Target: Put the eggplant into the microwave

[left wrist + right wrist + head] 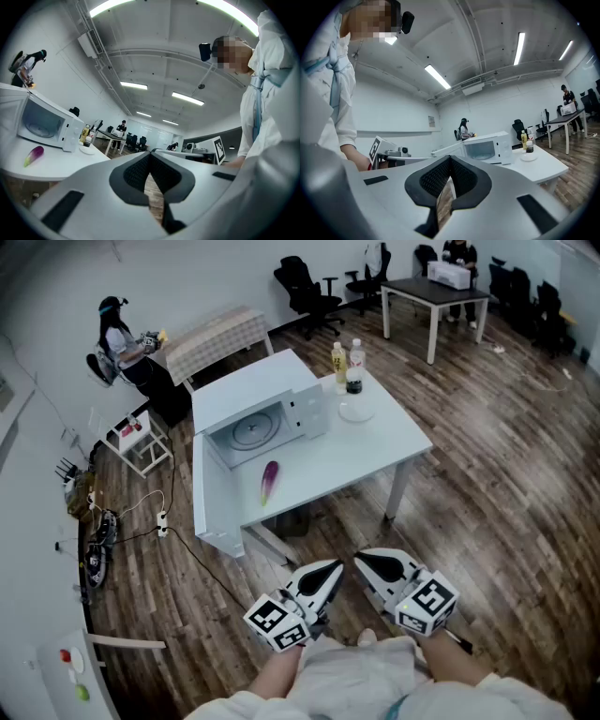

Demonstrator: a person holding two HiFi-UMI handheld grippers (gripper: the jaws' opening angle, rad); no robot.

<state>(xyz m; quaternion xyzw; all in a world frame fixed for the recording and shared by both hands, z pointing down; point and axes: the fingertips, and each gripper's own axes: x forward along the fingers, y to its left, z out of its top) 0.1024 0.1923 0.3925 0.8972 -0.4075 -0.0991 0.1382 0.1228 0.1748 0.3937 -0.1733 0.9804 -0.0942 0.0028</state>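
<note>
The purple eggplant (269, 481) lies on the white table (375, 451), just in front of the white microwave (253, 423), whose turntable shows at its front. In the left gripper view the eggplant (33, 155) rests below the microwave (44, 124). Both grippers are held close to the person's body, well short of the table. My left gripper (333, 568) (150, 153) is shut with nothing in it. My right gripper (361, 562) (450, 158) is also shut and empty. The right gripper view shows the microwave (487, 147) but not the eggplant.
Two bottles (347, 367) and a small white plate (356, 411) stand on the table to the right of the microwave. A person (117, 334) sits at a desk at the back left, near a white cart (141, 442). Cables (159, 521) lie on the wooden floor.
</note>
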